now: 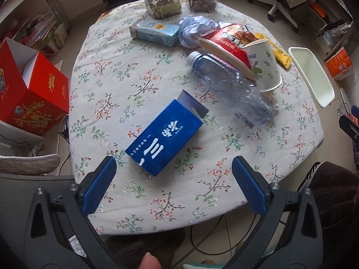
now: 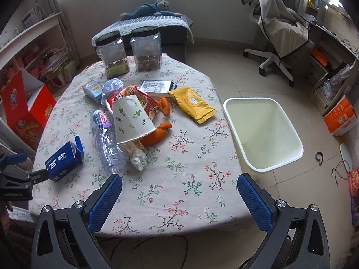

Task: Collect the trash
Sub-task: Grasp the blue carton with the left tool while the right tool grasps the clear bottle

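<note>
A blue carton (image 1: pixel 165 134) lies on the flowered tablecloth (image 1: pixel 125 85) just ahead of my open left gripper (image 1: pixel 174 168). Beyond it lie a crushed clear bottle (image 1: pixel 231 89), a tipped paper cup (image 1: pixel 264 65), a red snack bag (image 1: pixel 233 40), a light blue carton (image 1: pixel 154 32) and a yellow packet (image 2: pixel 191 104). Orange peel (image 2: pixel 157 134) and crumpled tissue (image 2: pixel 136 154) lie by the cup (image 2: pixel 132 118). The white bin (image 2: pixel 262 132) stands beside the table's right edge. My right gripper (image 2: pixel 179 188) hangs open over the near table edge. The blue carton (image 2: pixel 64 160) shows at the left.
Two clear jars (image 2: pixel 114 53) (image 2: pixel 147 48) stand at the table's far side. A red box (image 1: pixel 31 89) sits on the floor left of the table. An office chair (image 2: pixel 276 38) and an orange box (image 2: pixel 341 117) are to the right. Cables run under the table.
</note>
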